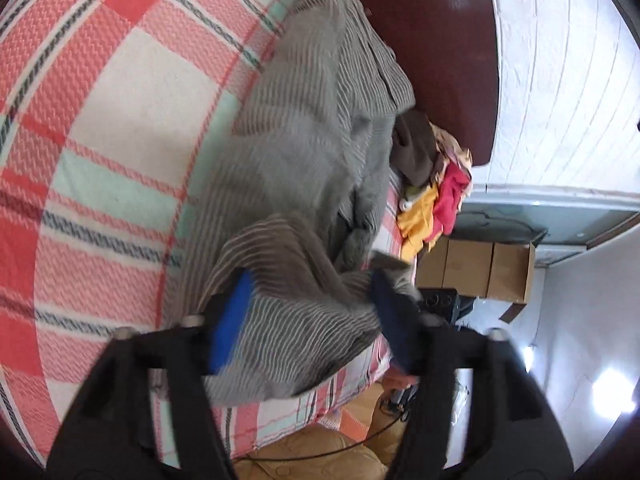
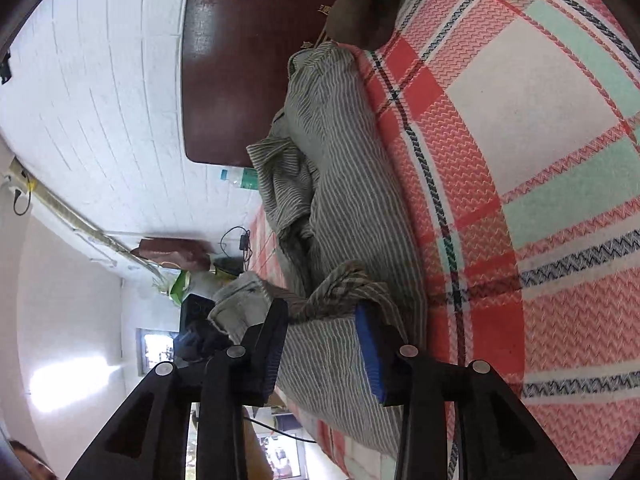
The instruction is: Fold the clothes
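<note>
The striped garment [image 1: 304,128] lies stretched along the edge of the bed [image 1: 120,120], which is covered by a pink, white and mint plaid blanket; most of the blanket beside it is bare. The left gripper [image 1: 312,304] has a fold of the garment's near end between its blue pads, jaws fairly wide with cloth bunched between them. The right gripper [image 2: 324,340] likewise has gathered striped cloth between its half-parted jaws, apparently pinched, though the contact is hard to see. A clothes pile [image 1: 432,184] sits by the dark headboard [image 1: 440,40]. Gold lettering on the headboard is too small to read.
</note>
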Action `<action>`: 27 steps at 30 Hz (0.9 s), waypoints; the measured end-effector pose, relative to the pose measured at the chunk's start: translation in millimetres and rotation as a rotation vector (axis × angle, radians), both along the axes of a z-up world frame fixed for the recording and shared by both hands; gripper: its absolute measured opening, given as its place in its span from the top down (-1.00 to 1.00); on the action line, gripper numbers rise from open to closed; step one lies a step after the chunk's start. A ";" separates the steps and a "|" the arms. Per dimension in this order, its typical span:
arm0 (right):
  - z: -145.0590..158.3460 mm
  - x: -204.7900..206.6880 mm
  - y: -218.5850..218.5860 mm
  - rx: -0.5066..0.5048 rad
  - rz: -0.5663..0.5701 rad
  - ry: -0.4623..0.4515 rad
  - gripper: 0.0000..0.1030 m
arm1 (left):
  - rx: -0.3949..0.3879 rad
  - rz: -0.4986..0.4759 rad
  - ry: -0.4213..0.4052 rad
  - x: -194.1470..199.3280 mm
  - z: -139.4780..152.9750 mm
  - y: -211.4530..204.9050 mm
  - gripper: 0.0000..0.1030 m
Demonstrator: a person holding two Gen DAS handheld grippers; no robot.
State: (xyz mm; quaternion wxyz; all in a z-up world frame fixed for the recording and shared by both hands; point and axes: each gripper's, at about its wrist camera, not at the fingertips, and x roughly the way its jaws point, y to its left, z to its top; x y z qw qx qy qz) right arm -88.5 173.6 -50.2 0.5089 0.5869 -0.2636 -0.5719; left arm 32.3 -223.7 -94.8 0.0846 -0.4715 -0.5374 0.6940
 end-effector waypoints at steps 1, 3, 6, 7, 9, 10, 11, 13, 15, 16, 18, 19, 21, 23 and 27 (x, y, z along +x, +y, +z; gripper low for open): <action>1.9 -0.8 -1.0 0.004 0.002 0.017 0.18 | -0.020 0.009 0.012 1.7 3.2 -1.7 -0.40; 5.6 -2.5 -2.9 0.012 0.005 0.051 0.18 | -0.087 0.019 0.050 7.3 15.1 -2.1 -0.40; 11.3 -5.1 -5.7 0.025 0.009 0.102 0.18 | -0.263 -0.036 0.135 17.0 41.5 11.0 -0.40; 13.2 -5.9 -6.7 0.029 0.011 0.119 0.18 | -0.323 -0.064 0.161 18.8 49.4 19.1 -0.40; 16.3 -4.4 -11.4 0.046 0.026 0.170 0.14 | -0.454 -0.137 0.202 19.1 62.8 42.0 -0.40; 16.6 2.1 -19.0 0.069 0.055 0.226 0.08 | -0.522 -0.180 0.215 17.0 67.1 55.4 -0.40; 16.9 8.7 -26.6 0.093 0.085 0.281 0.08 | -0.584 -0.222 0.227 14.0 70.0 69.0 -0.40; 17.5 21.7 -41.7 0.141 0.143 0.392 0.07 | -0.710 -0.305 0.243 2.5 70.0 99.0 -0.40; 18.1 34.8 -56.9 0.188 0.202 0.503 0.06 | -0.788 -0.350 0.220 -11.7 62.3 114.0 -0.40; 18.4 41.4 -64.5 0.212 0.231 0.558 0.06 | -0.818 -0.356 0.193 -20.8 55.6 116.9 -0.40; 19.0 54.5 -79.6 0.260 0.290 0.669 0.05 | -0.878 -0.363 0.124 -39.3 41.2 120.5 -0.40; 19.3 61.0 -87.2 0.283 0.320 0.724 0.03 | -0.900 -0.369 0.083 -47.0 32.2 119.7 -0.40; 19.9 74.1 -102.4 0.331 0.379 0.835 0.01 | -0.934 -0.386 -0.004 -60.9 11.9 115.7 -0.40; 17.6 83.7 -115.4 0.376 0.428 0.925 -0.01 | -0.970 -0.401 -0.060 -70.4 -2.4 114.1 -0.40; -1.5 75.4 -121.4 0.410 0.423 0.908 -0.01 | -1.036 -0.418 -0.055 -70.4 -2.7 119.8 -0.43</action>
